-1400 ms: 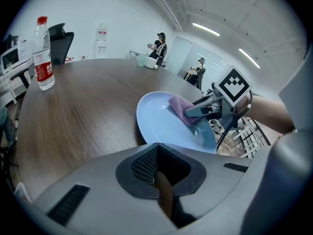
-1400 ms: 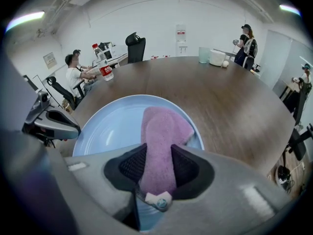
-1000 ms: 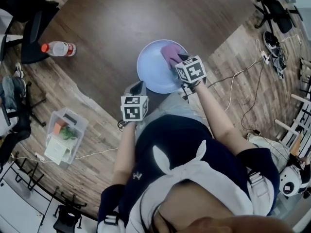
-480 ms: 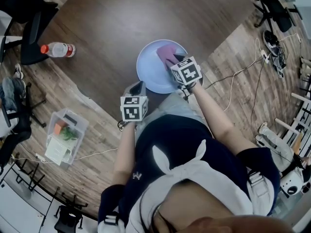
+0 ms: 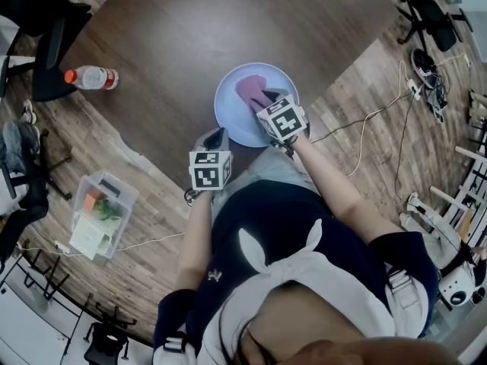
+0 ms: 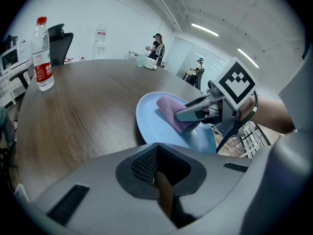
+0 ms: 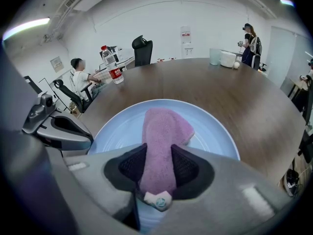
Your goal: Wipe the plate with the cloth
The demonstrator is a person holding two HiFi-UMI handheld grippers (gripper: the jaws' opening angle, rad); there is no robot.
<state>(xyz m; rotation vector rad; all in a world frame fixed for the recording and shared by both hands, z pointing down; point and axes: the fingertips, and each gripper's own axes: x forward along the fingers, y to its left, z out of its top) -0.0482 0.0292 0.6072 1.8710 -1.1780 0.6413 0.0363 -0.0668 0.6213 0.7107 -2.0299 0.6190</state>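
Observation:
A pale blue plate lies on the dark wooden table, close to its near edge. A pink cloth rests on the plate's right half. My right gripper is shut on the cloth; in the right gripper view the cloth runs between the pads and spreads out over the plate. My left gripper hovers at the plate's near-left rim, jaws shut with nothing in them. From the left gripper view the plate, the cloth and the right gripper's fingers lie ahead.
A water bottle with a red cap stands on the table's far left. On the floor, a clear plastic box sits at the left and cables run at the right. Office chairs stand by the table. People are in the background.
My right gripper has dragged the cloth leftward across the plate, slightly toward me. The left gripper and the plate have stayed put.

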